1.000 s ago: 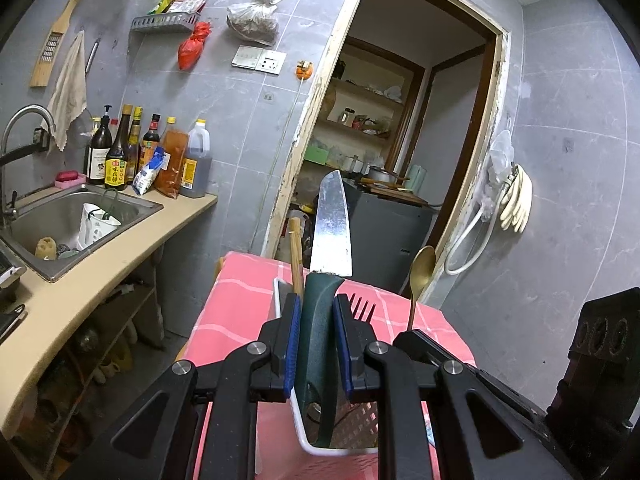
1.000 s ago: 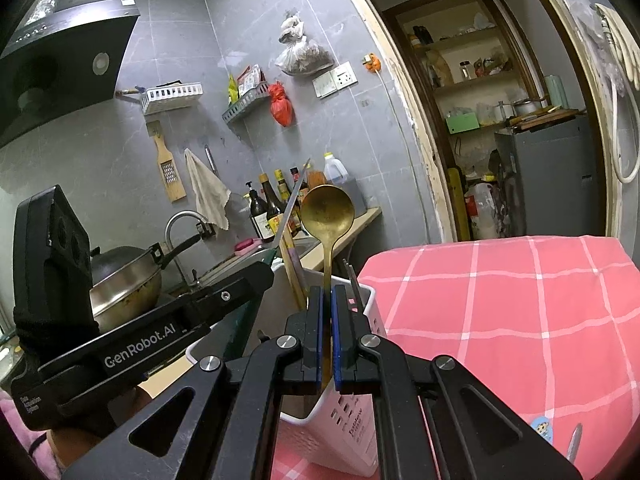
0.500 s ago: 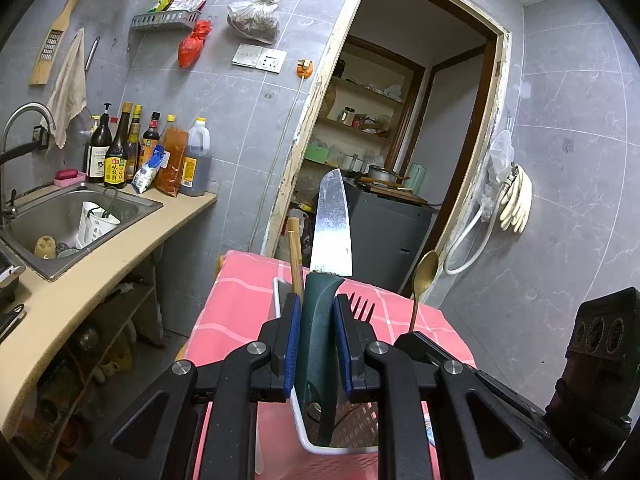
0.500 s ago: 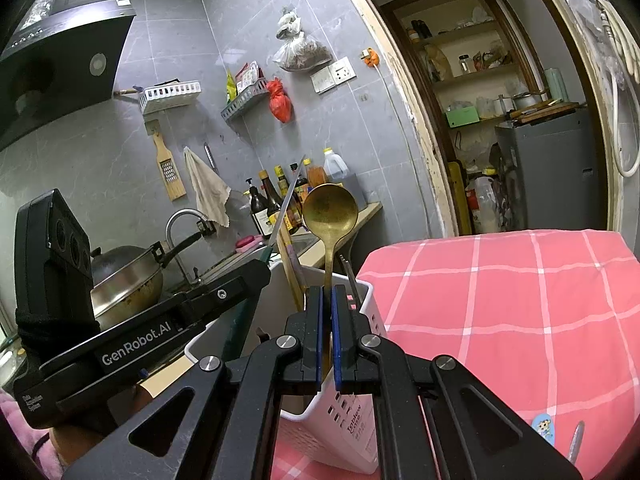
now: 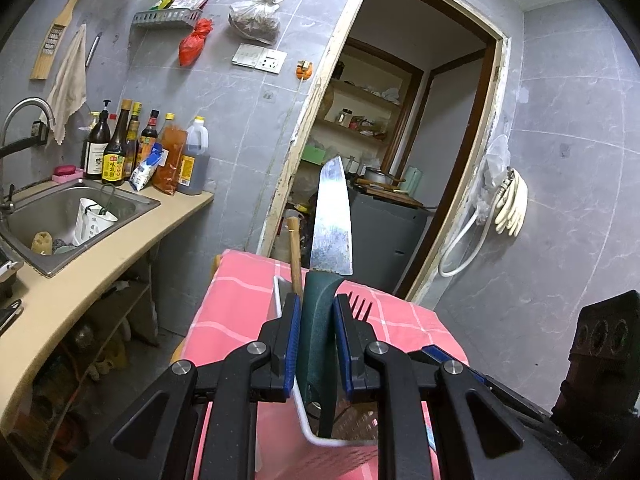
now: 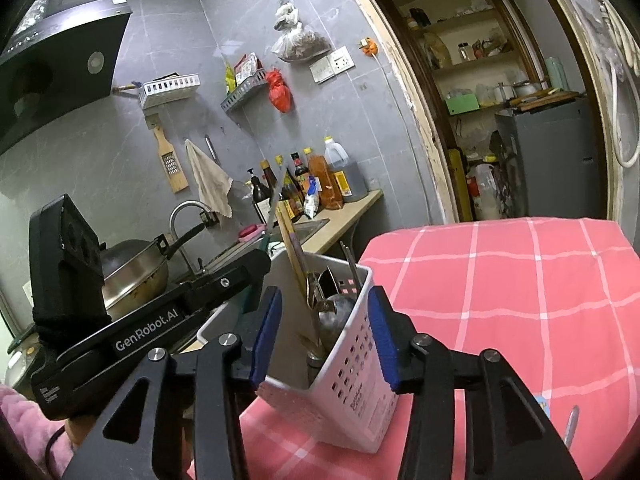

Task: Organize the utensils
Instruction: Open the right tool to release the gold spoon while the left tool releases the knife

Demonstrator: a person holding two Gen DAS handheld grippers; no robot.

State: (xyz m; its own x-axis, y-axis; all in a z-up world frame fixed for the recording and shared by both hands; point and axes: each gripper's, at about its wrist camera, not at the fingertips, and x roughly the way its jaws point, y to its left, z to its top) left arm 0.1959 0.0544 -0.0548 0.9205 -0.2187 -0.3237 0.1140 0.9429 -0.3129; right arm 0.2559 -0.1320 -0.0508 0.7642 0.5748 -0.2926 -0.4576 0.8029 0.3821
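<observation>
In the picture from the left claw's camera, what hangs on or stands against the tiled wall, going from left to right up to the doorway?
Wooden grater → hanging cloth → sauce bottles → red bag → clear bag of dried goods → wall sockets.

home kitchen | sink (image 5: 76,216) | sauce bottles (image 5: 116,148) | range hood (image 6: 56,64)

Two black linkage grippers, left gripper (image 5: 316,344) and right gripper (image 6: 324,336): blue pads (image 6: 266,336), silver pivot screws (image 5: 178,367), white "GenRobot.AI" lettering (image 6: 147,334), boxy black rear housing, fuzzy pink sleeve (image 6: 20,420).
</observation>
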